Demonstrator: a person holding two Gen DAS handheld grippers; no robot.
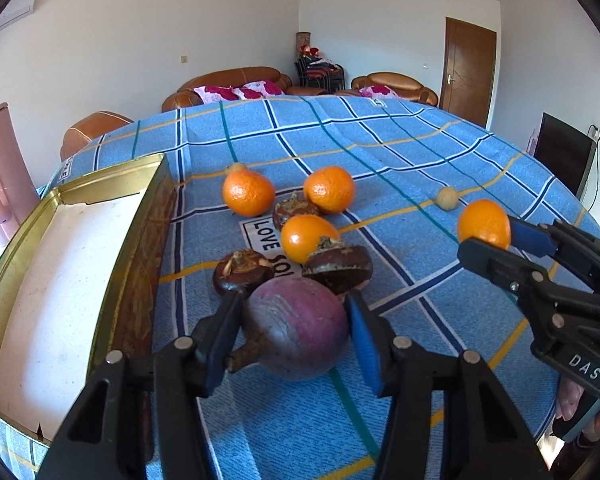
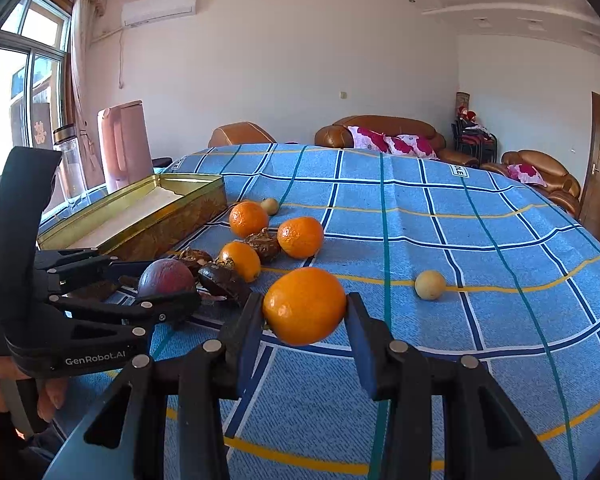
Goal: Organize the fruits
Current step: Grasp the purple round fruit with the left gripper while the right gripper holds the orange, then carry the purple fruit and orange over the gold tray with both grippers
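**Left wrist view: fruit counted on the checked cloth**

Four oranges are counted: three loose ones beside the tin (image 1: pixel 80 280), and one (image 1: pixel 484 224) clamped in the right tongs (image 1: pixel 490 242) just above the cloth. Three dark brown bulbs are seen, one (image 1: pixel 242 270) beside the tin, one (image 1: pixel 338 266) next to it, and one (image 1: pixel 294 210) among the oranges. Two small pale fruits (image 1: pixel 447 199) lie further off. One purple fruit (image 1: pixel 300 332) lies between the pads of the left tongs (image 1: pixel 290 336), apparently touched by both. The tin's floor is bare and white. Sofas (image 1: pixel 236 84) are seen beyond the table (image 1: pixel 400 140).
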